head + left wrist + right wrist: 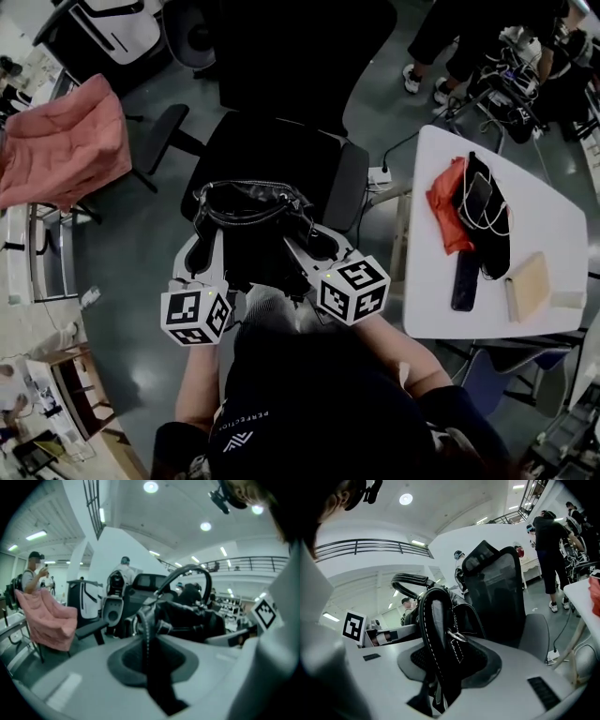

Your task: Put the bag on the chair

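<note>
A black leather bag (251, 220) with its mouth open hangs over the front part of the black office chair's seat (281, 155); whether it rests on the seat I cannot tell. My left gripper (202, 255) is shut on the bag's left end, where a stitched strap (146, 634) runs between its jaws. On the bag's right end my right gripper (314, 248) is shut, a thick stitched handle strap (433, 634) and a metal ring pinched between its pads. The chair's backrest (497, 590) stands just behind the bag.
A pink cloth (61, 141) drapes over another chair at the left. At the right stands a white table (553, 220) carrying a red cloth (448, 211), dark items with a cable and a brown notebook (527, 284). A person's legs (450, 42) show at the back right.
</note>
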### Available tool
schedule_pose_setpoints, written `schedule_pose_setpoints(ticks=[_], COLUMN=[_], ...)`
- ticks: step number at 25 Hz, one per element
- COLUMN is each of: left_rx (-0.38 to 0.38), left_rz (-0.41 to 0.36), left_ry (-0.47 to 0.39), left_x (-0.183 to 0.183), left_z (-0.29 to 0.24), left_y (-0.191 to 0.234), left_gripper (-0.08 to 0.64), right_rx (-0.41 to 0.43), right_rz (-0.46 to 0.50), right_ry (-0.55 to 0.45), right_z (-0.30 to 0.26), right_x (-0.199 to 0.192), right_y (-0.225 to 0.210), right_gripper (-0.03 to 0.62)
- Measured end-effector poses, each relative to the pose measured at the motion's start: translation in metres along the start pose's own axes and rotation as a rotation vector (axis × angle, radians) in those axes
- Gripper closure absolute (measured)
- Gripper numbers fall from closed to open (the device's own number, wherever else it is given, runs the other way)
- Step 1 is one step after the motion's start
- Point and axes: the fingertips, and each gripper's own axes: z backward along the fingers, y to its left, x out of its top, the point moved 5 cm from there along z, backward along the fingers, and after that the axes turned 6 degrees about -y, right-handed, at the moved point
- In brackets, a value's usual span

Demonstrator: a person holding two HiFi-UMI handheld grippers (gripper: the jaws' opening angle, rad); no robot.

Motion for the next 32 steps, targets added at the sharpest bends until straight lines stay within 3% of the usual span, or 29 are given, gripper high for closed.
schedule_pose_setpoints(ticks=[17, 32], left_rx=[-0.18, -0.302], left_rz=[-0.015, -0.031], left_ry=[0.102, 0.158], left_x=[0.011, 0.003], left_z=[-0.125, -0.211], left_y=[0.051, 0.065], left_gripper=[0.509, 0.509], right_rx=[-0.169, -0.322], right_rz=[-0.082, -0.129], right_ry=[-0.015, -0.066], right_z=[-0.082, -0.128], right_x=[0.024, 0.023], right_y=[-0.053, -0.103], right_gripper=[0.462, 0.457])
